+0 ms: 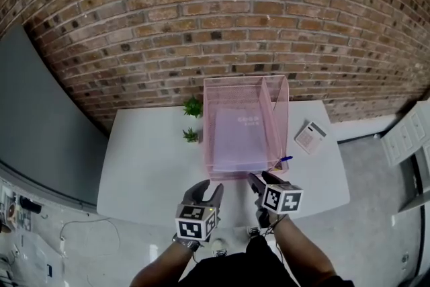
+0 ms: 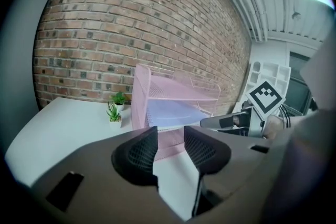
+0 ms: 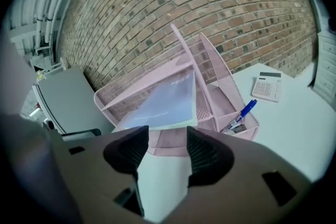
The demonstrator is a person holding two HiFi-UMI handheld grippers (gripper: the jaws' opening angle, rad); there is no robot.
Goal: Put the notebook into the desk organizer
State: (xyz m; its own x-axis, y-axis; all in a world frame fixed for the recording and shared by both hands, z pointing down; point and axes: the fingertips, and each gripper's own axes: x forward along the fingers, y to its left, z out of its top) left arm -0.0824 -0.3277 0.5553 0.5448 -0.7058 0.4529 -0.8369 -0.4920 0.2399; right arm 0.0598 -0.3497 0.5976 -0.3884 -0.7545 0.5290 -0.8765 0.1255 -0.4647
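Two small green potted plants [image 1: 192, 120] stand at the left of a white surface [image 1: 148, 165]. The left tool [image 1: 207, 188] hovers at the near edge, jaws spread and empty. A pale lavender notebook [image 1: 238, 134] lies flat in the wide compartment of a pink wire-mesh desk organizer [image 1: 235, 91]. The right tool [image 1: 262, 179] is likewise spread, holding nothing. A blue pen [image 1: 285, 159] sits in the organizer's narrow side compartment, with a white calculator [image 1: 310, 137] to its right.

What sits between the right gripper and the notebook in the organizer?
In the right gripper view, only bare table and the organizer's pink mesh front wall separate the open, empty right gripper from the notebook.
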